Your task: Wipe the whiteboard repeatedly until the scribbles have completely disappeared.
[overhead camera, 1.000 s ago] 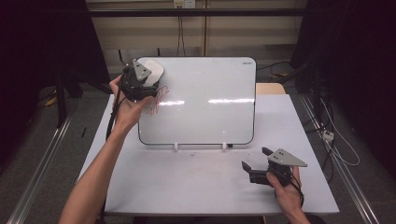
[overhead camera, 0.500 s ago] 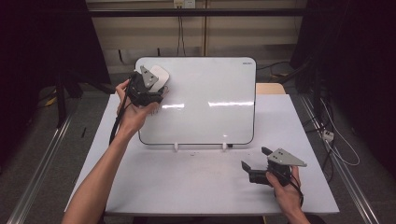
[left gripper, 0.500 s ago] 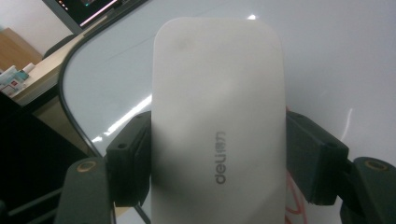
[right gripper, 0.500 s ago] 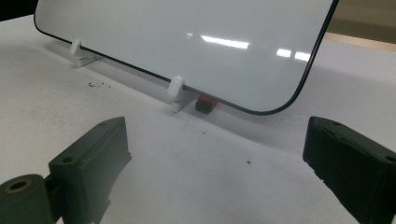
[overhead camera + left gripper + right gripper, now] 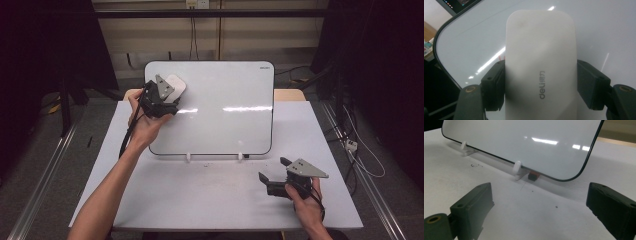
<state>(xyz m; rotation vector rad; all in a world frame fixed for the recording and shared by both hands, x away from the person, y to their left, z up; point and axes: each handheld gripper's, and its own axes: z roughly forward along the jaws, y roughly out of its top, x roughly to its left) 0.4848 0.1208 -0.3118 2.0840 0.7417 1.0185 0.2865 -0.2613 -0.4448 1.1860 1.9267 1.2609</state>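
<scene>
At far left of the high view, left gripper [image 5: 167, 97] raised against the upper left corner of the whiteboard [image 5: 225, 130], jaws clamped on the long sides of a white eraser [image 5: 175, 85]; in the left gripper view, eraser [image 5: 540, 67] lying lengthwise between the two black pads, face flat to the glossy whiteboard [image 5: 599, 32], printed logo legible near the jaw line. Board propped at a tilt on two small white feet [image 5: 189, 158] along the lower edge, standing on the grey table [image 5: 200, 200]. Surface apparently blank, no marks discernible at this distance. Further right, at the lower right of the table, right gripper [image 5: 272, 180] resting low in the hand, jaws spread wide with nothing between them; in the right gripper view, right gripper [image 5: 539, 207] aimed at the board's lower corner, a white foot [image 5: 517, 169] and a small red-and-black block [image 5: 533, 176] just behind it. Probable step: wiping the board's upper left area. Risks from here: excess pressure high on the tilted, unbraced board tipping or sliding it back off the feet; a sideways stroke twisting the smooth-shelled eraser out of a grip that holds the edges alone; a stroke overrunning the rounded corner, dropping the eraser off the board edge.
</scene>
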